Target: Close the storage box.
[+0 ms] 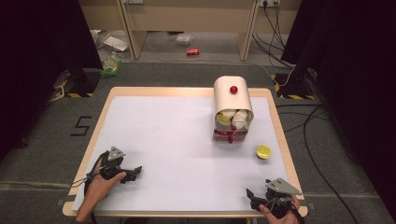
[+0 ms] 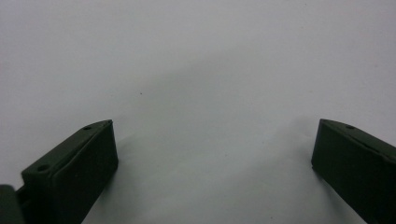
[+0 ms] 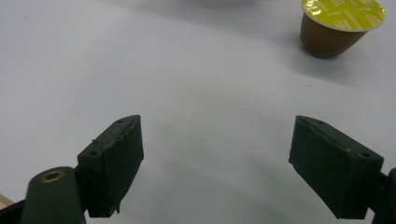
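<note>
A cream container (image 1: pixel 232 100) with a red knob (image 1: pixel 233 89) stands at the table's far right, its open front showing several capsules above a red base. A brown capsule with a yellow lid (image 1: pixel 263 151) sits alone on the white mat in front of it, and is seen again as the capsule (image 3: pixel 341 25) at the upper right of the right gripper view. My right gripper (image 1: pixel 252 194) (image 3: pixel 217 149) rests near the front right edge, open and empty, well short of the capsule. My left gripper (image 1: pixel 134 173) (image 2: pixel 215 158) lies at the front left, open, with bare mat between its jaws.
The white mat (image 1: pixel 177 140) covers the wooden table (image 1: pixel 105 109). Beyond the table there are a red can (image 1: pixel 192 52) on the floor, cables at the right and dark curtains on both sides.
</note>
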